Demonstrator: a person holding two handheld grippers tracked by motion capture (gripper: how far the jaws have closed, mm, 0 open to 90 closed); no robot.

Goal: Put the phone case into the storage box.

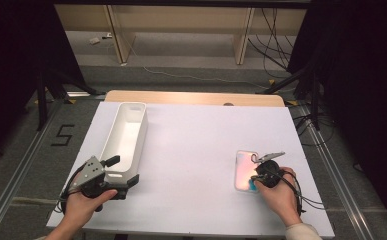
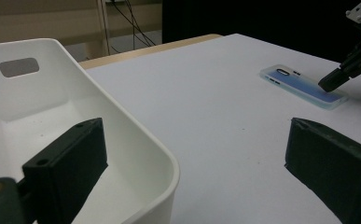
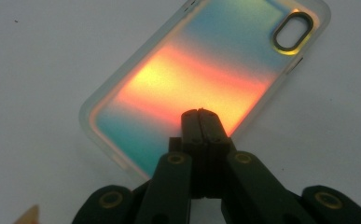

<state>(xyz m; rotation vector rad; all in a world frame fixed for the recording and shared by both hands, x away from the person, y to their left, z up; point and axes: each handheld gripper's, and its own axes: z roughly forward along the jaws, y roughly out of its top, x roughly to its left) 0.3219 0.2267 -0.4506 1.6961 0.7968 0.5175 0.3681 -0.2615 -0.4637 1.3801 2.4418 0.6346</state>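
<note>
An iridescent phone case [image 1: 243, 170] lies flat on the white table, right of centre, its camera cutout at the far end. My right gripper [image 1: 255, 178] is shut, with nothing between the jaws. Its closed tips [image 3: 200, 114] rest over the near half of the case [image 3: 201, 70]; I cannot tell whether they touch it. A long white bin [image 1: 131, 105] stands at the left and looks empty. My left gripper [image 1: 122, 171] is open at its near end. One jaw is inside the bin [image 2: 136, 126] and the other outside, so the left gripper [image 2: 197, 154] straddles the corner without pressing it.
A white sheet [image 1: 196, 150] covers the table, with a strip of wood [image 1: 191, 97] showing along the far edge. Bare sheet lies between the bin and the case. Beyond the table are a grey floor, cables and black curtains at both sides.
</note>
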